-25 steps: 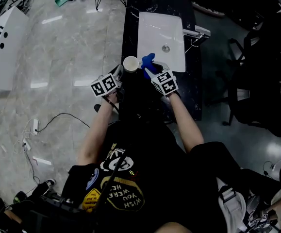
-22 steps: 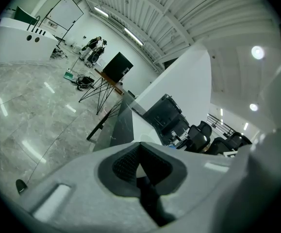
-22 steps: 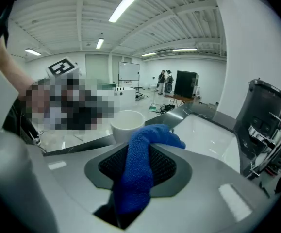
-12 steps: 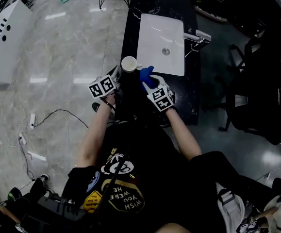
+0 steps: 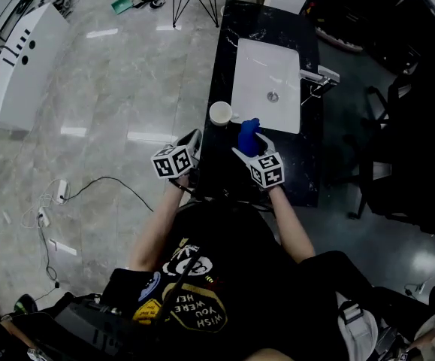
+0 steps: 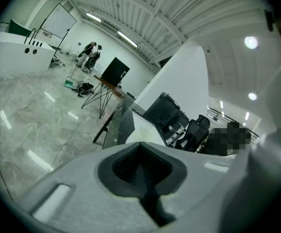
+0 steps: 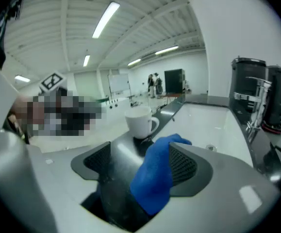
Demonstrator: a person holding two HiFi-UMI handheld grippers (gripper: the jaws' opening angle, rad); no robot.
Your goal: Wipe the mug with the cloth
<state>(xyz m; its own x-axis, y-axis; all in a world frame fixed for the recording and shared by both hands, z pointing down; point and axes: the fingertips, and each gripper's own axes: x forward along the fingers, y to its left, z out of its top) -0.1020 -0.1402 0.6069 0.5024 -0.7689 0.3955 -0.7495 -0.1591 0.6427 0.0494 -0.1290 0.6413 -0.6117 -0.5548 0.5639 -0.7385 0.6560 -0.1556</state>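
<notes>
The white mug (image 5: pixel 221 113) stands upright on the black counter (image 5: pixel 307 171), its handle turned toward the white sink (image 5: pixel 270 66) and its base just beside the sink's near left corner; nothing touches it. Near it, on the person's side, the blue cloth (image 7: pixel 155 178) hangs bunched between the jaws of the right gripper (image 7: pixel 140 164). Those jaws are opening: the cloth leans against one ribbed pad (the one on the sink's side) while the other pad stands clear of it, with bare counter showing in the gap. In the right gripper view the mug sits just past the cloth's top edge, apart from it. The left gripper (image 6: pixel 142 164) is held off the counter's left edge over the pale marble floor (image 5: pixel 97 89), away from the mug, its jaws pressed together with nothing between them. A chrome faucet (image 5: pixel 318 76) rises at the sink's far side.
</notes>
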